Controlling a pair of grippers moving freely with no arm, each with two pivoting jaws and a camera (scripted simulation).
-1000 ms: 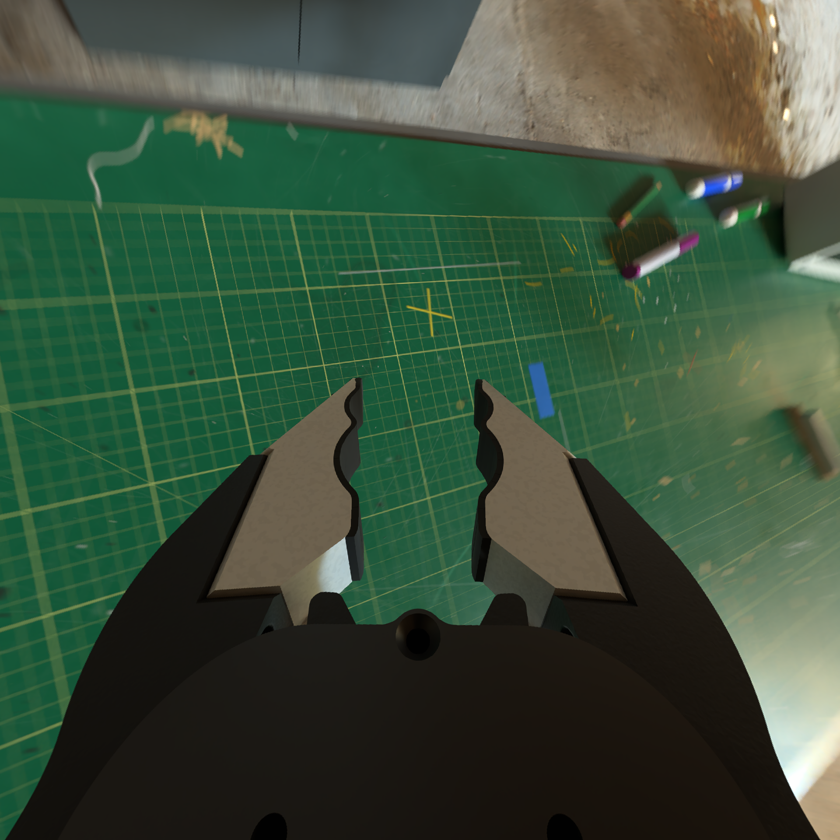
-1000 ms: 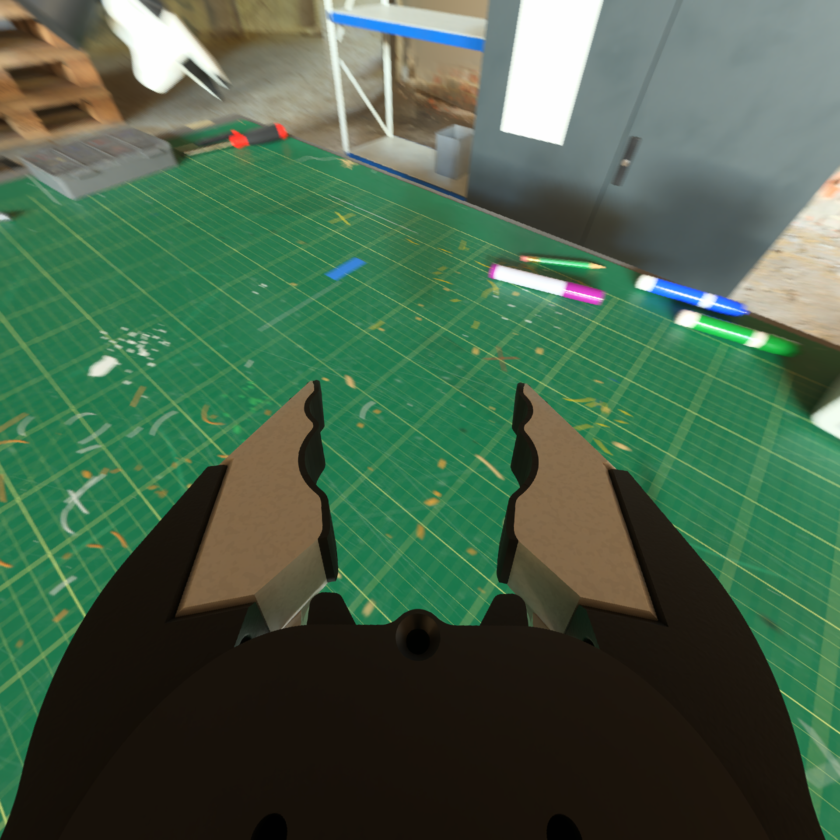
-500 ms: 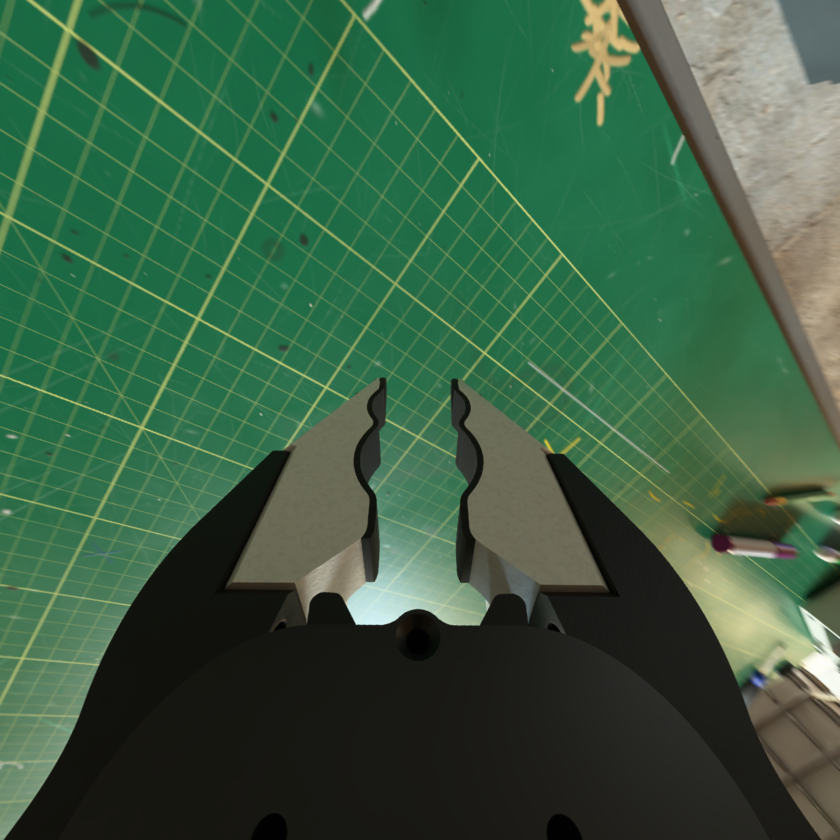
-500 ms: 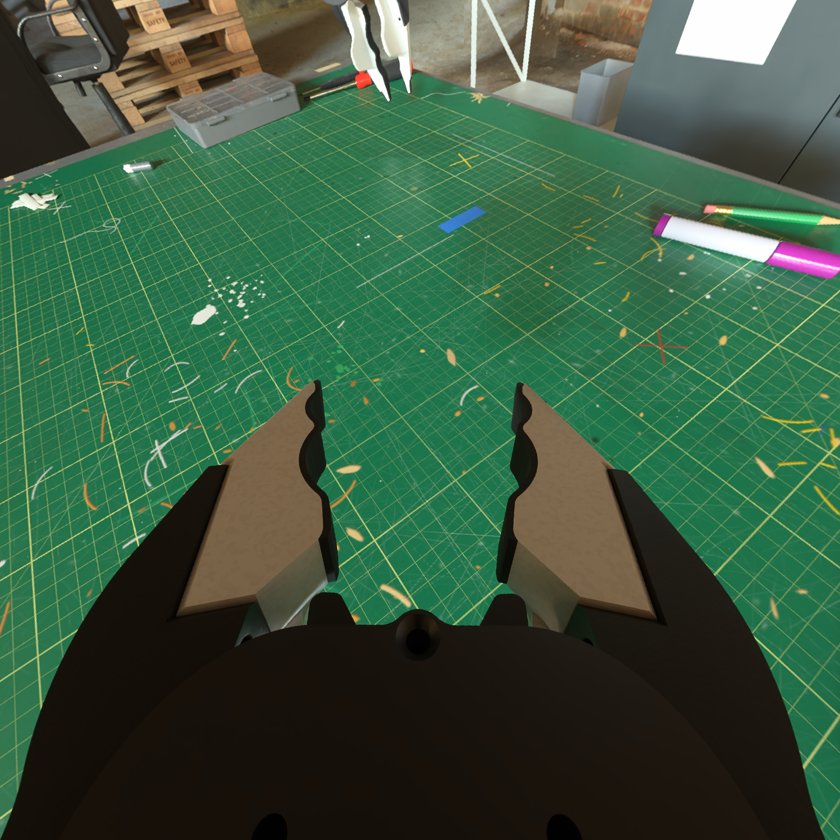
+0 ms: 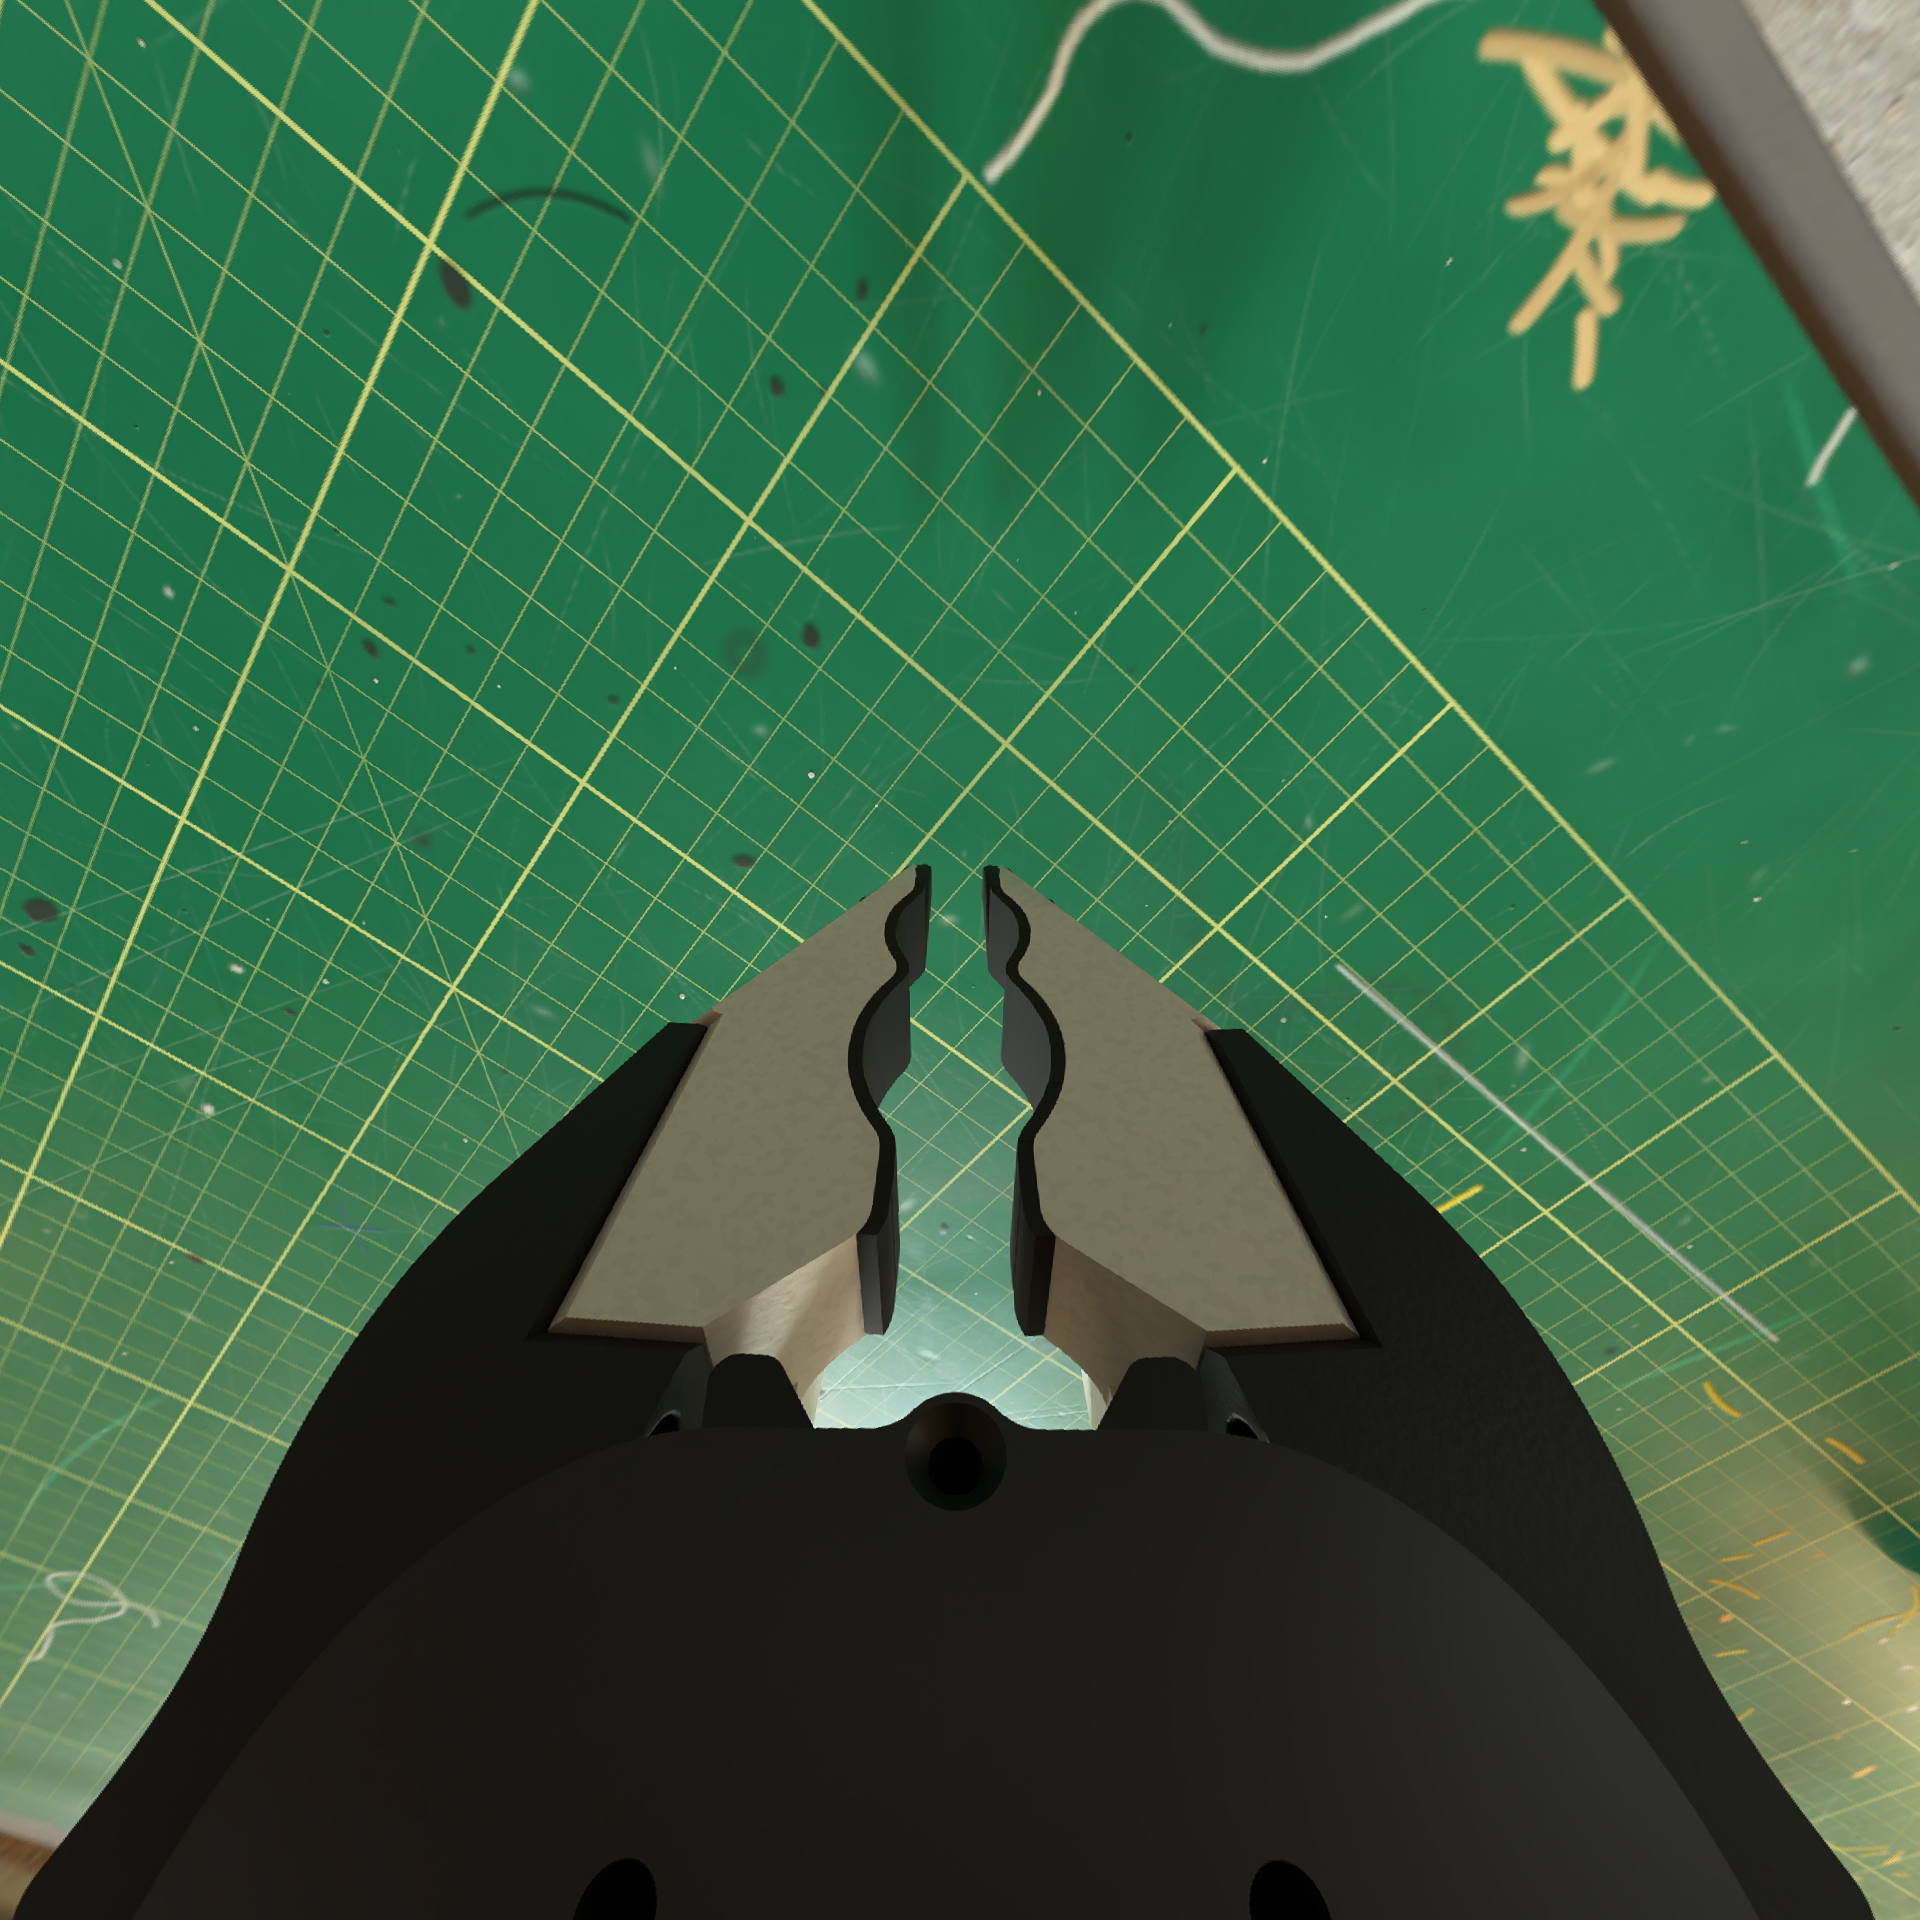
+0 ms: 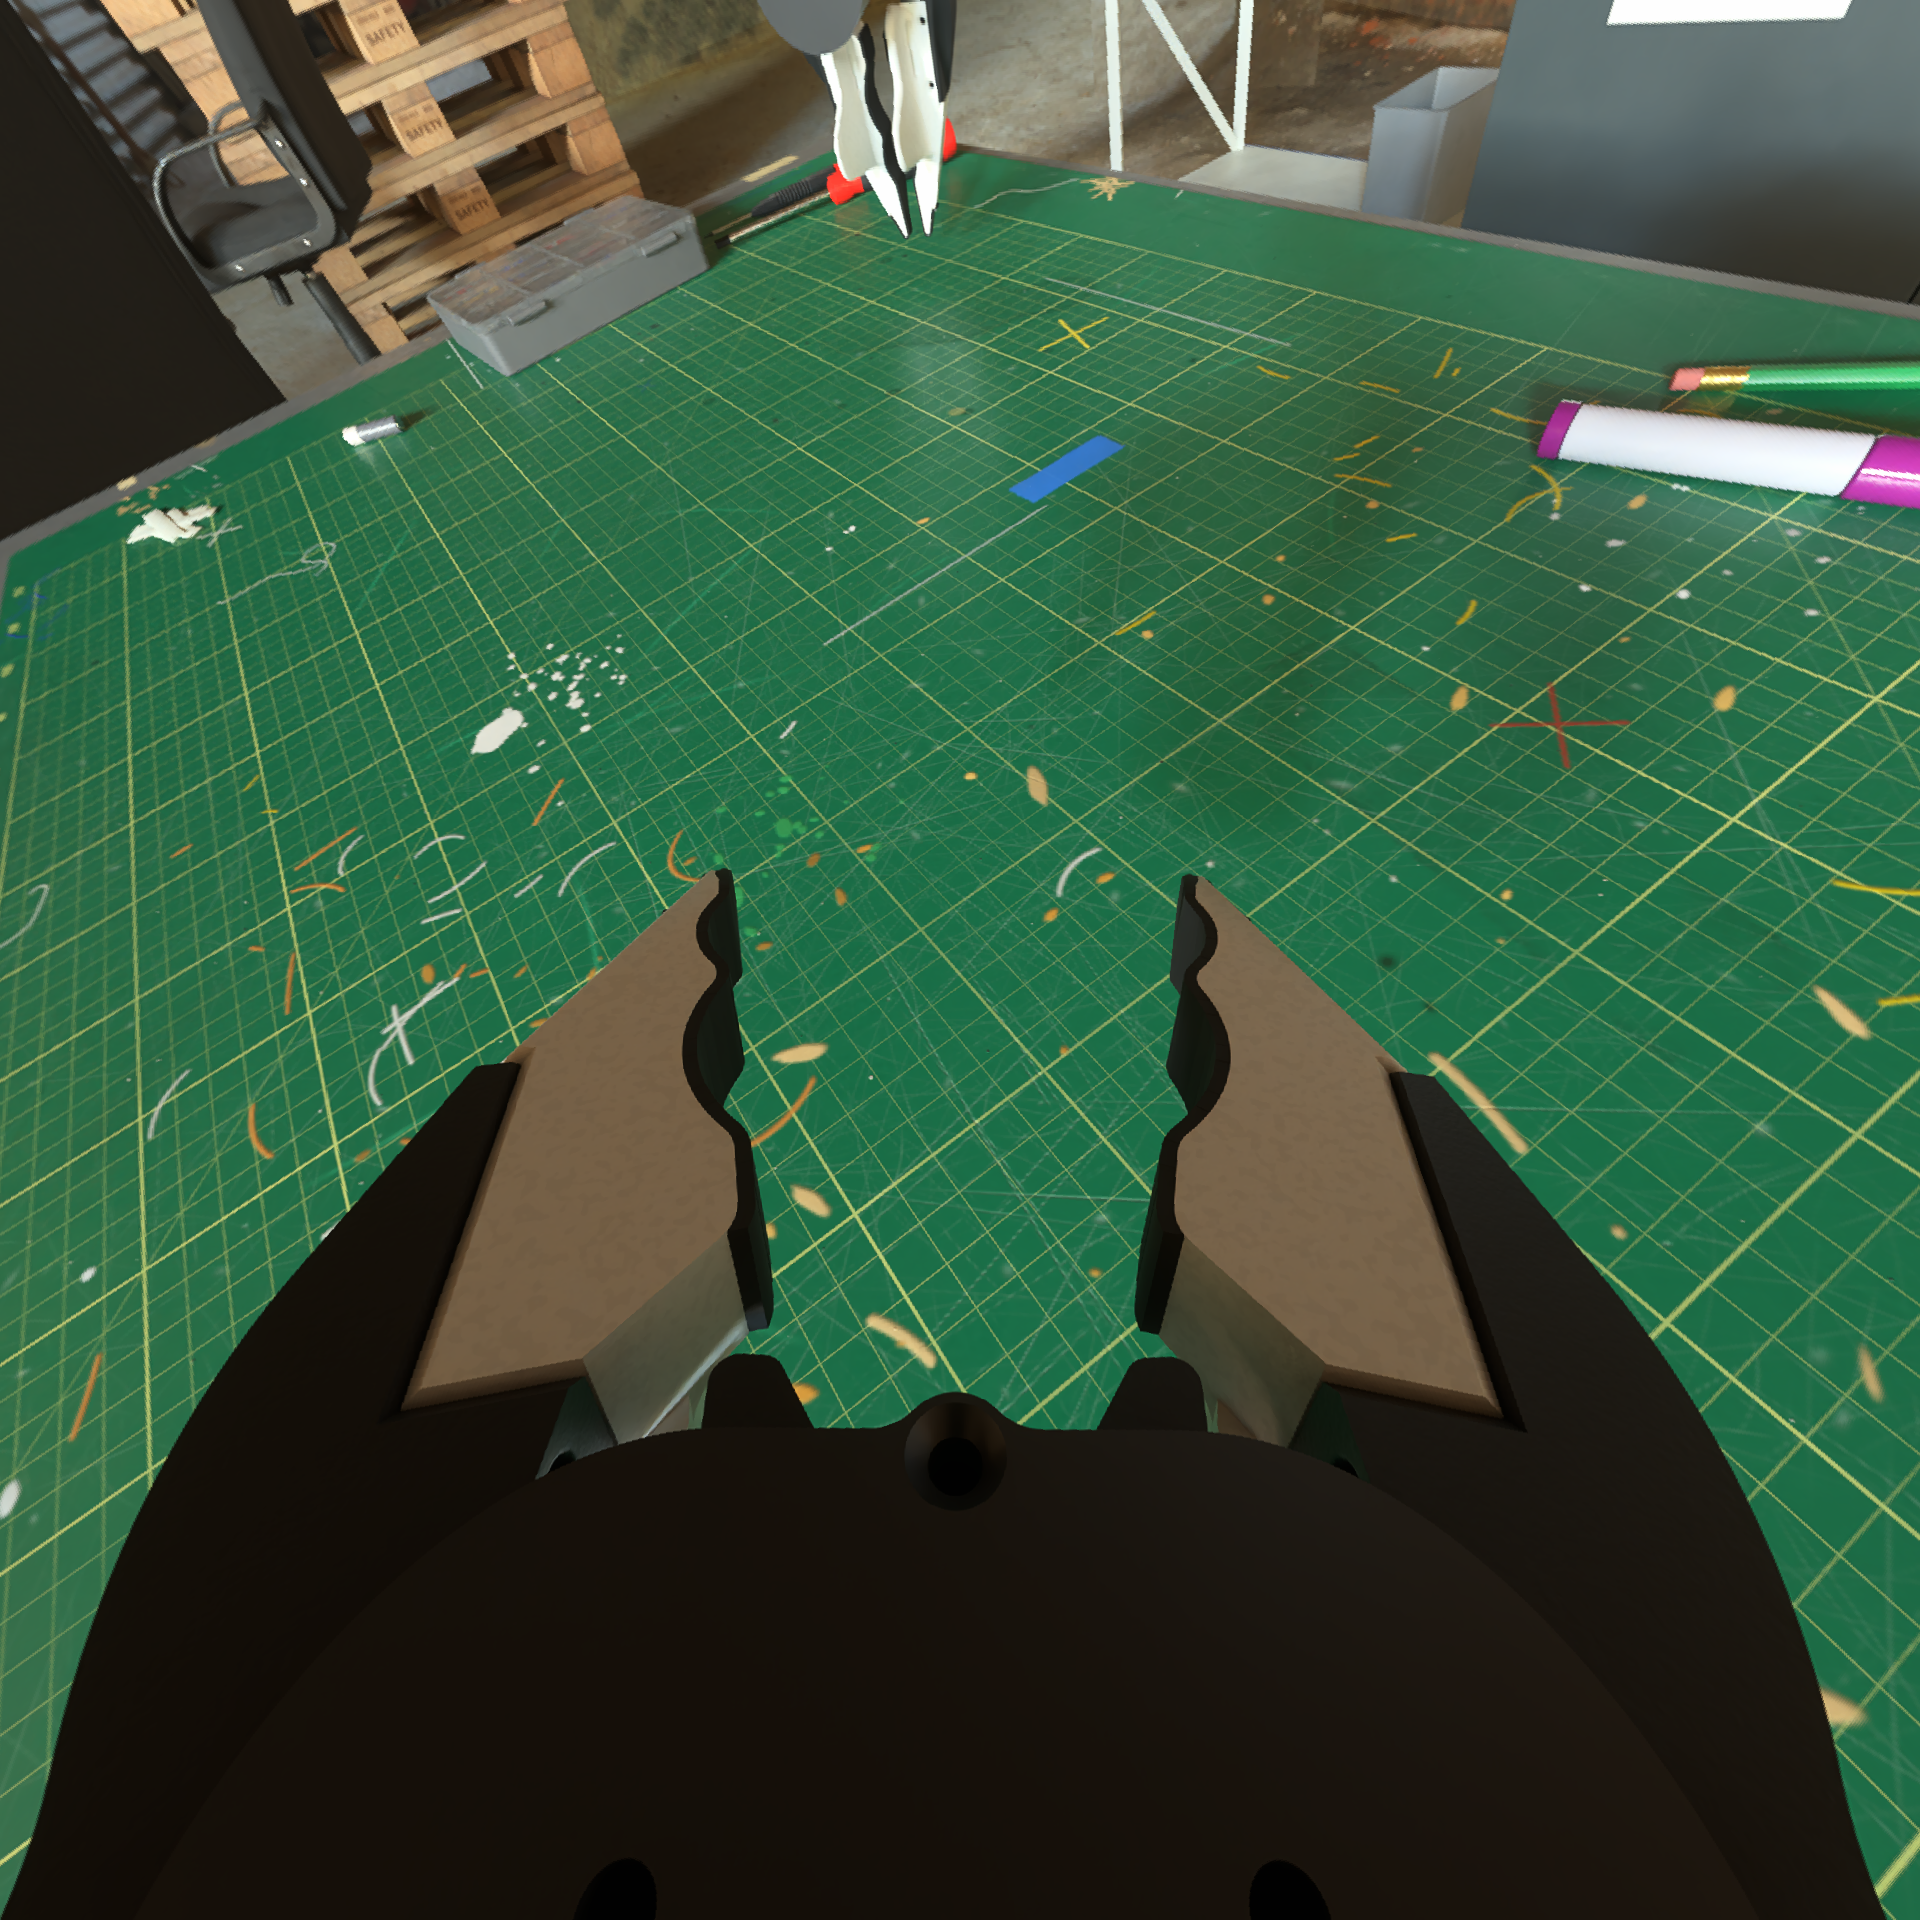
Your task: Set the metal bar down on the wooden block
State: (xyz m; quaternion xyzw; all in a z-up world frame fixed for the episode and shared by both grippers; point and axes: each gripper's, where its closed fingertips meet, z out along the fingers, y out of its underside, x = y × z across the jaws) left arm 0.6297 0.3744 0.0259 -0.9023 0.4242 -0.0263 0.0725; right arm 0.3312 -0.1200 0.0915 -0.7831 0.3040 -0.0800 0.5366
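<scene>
Neither the metal bar nor the wooden block shows in either view. My left gripper [image 5: 956,883] points down at the green cutting mat [image 5: 520,520], near its edge. Its jaws are almost together, with a thin gap and nothing between them. It also shows far off in the right wrist view [image 6: 914,229], with white fingers hanging over the mat's far edge. My right gripper [image 6: 956,883] is open and empty, a little above the mat [image 6: 1039,644].
A grey parts box [image 6: 571,281] and a red-handled screwdriver [image 6: 800,197] lie at the far edge. A white and magenta marker [image 6: 1714,457] and a green pencil [image 6: 1808,374] lie at the right. There is also a blue tape strip [image 6: 1067,469] and a small silver cylinder [image 6: 374,429].
My left gripper's jaws have closed from wide apart to a thin gap, and it has swung toward the mat's corner. My right gripper has turned left and stayed open.
</scene>
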